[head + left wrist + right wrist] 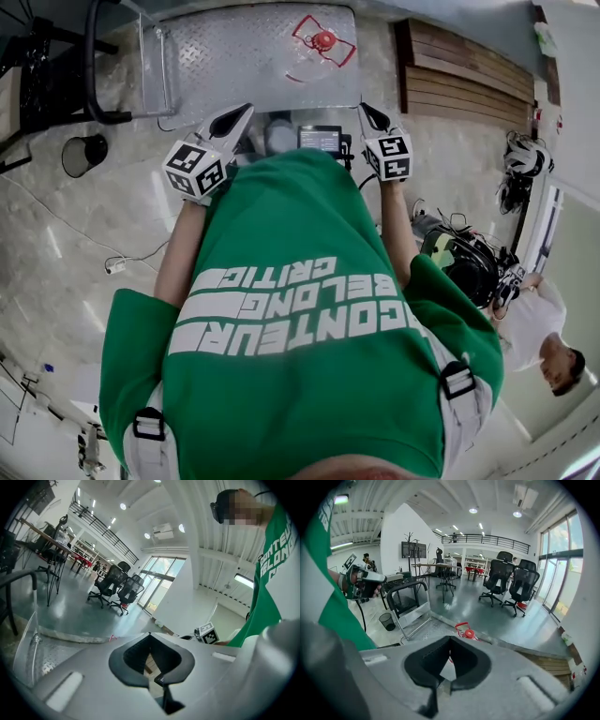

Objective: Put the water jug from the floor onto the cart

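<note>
A: Claw state?
B: Left claw (157, 678), right claw (440, 684) both closed, empty. Clear water jug with red cap (467, 632) ahead of right claw, seemingly standing on grey diamond-plate cart (234, 56).
A: Handling?
B: Probably heavy, slick-walled; take hold at neck under cap.

open office hall with swivel chairs (500, 579), desks (425, 566), mezzanine railing (487, 539).
</note>
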`<action>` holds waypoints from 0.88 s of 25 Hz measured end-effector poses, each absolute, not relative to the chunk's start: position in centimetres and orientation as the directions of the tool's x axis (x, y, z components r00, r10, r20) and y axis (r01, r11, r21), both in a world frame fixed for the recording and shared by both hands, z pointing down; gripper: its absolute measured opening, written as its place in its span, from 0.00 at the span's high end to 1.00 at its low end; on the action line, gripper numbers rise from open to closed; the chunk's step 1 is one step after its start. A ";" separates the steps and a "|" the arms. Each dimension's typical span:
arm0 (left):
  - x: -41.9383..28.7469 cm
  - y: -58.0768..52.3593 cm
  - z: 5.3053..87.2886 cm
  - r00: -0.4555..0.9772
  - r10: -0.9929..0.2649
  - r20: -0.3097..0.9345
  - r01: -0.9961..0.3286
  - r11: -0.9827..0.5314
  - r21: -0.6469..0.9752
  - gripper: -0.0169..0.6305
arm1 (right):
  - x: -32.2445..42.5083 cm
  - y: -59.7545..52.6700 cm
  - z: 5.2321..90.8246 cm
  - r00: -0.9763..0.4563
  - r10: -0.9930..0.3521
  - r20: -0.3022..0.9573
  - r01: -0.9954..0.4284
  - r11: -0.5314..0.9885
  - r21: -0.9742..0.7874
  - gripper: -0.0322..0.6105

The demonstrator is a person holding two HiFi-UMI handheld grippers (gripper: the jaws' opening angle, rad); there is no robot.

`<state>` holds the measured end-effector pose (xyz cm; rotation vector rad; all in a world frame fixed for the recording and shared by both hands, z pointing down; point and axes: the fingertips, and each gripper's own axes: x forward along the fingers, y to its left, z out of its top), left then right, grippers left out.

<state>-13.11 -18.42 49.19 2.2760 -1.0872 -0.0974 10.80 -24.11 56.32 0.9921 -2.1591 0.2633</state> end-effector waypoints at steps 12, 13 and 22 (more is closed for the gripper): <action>-13.1 -18.6 49.3 0.663 -0.723 0.196 -0.691 -0.489 0.533 0.95 | 10.2 -22.8 56.2 -0.458 -0.586 0.669 -0.747 0.662 0.069 0.96; -13.1 -18.7 49.3 0.663 -0.723 0.196 -0.691 -0.489 0.533 0.95 | 10.2 -22.8 56.2 -0.460 -0.587 0.666 -0.747 0.662 0.067 0.96; -12.8 -18.7 49.1 0.665 -0.722 0.193 -0.687 -0.490 0.536 0.95 | 9.9 -22.5 56.0 -0.473 -0.581 0.662 -0.745 0.665 0.051 0.96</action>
